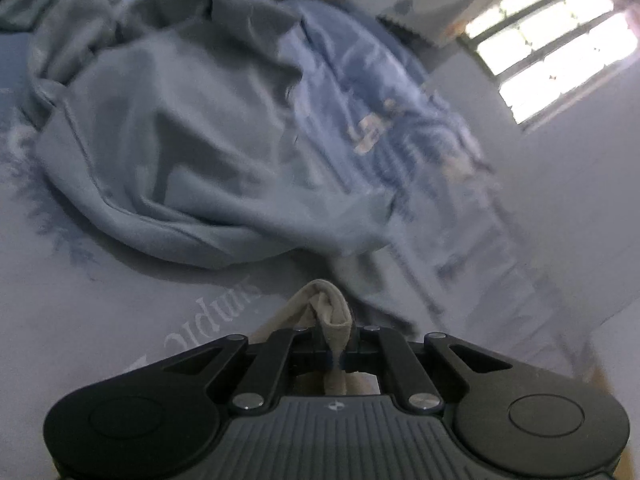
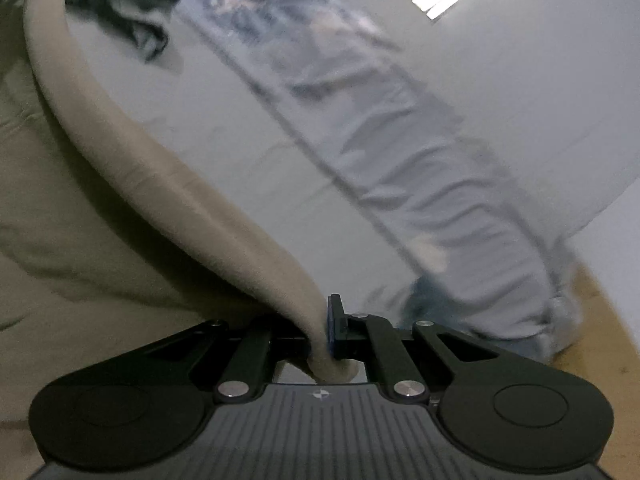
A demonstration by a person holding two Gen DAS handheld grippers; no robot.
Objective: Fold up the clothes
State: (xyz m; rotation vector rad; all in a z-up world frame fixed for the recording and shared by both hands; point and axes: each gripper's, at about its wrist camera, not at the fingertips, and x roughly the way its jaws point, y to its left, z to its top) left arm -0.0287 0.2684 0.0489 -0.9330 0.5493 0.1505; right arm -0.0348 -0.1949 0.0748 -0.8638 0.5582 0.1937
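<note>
left gripper (image 1: 334, 344): jaws were closed on a bunched fold of the beige garment (image 1: 328, 312), which poked up between the fingers.
right gripper (image 2: 324, 336): jaws were clamped on a rolled edge of the same beige garment (image 2: 120, 184); the cloth ran up and left from the pinch and filled the left side of that view.
beige garment location: held between both grippers, over the pale sheet (image 1: 120, 320).
grey-blue garment (image 1: 172, 140): lay crumpled in a heap on the sheet, beyond the left gripper.
blue printed cloth (image 1: 380, 120): lay just beside the heap, blurred.
window (image 1: 552, 40): bright, upper right of left view.
</note>
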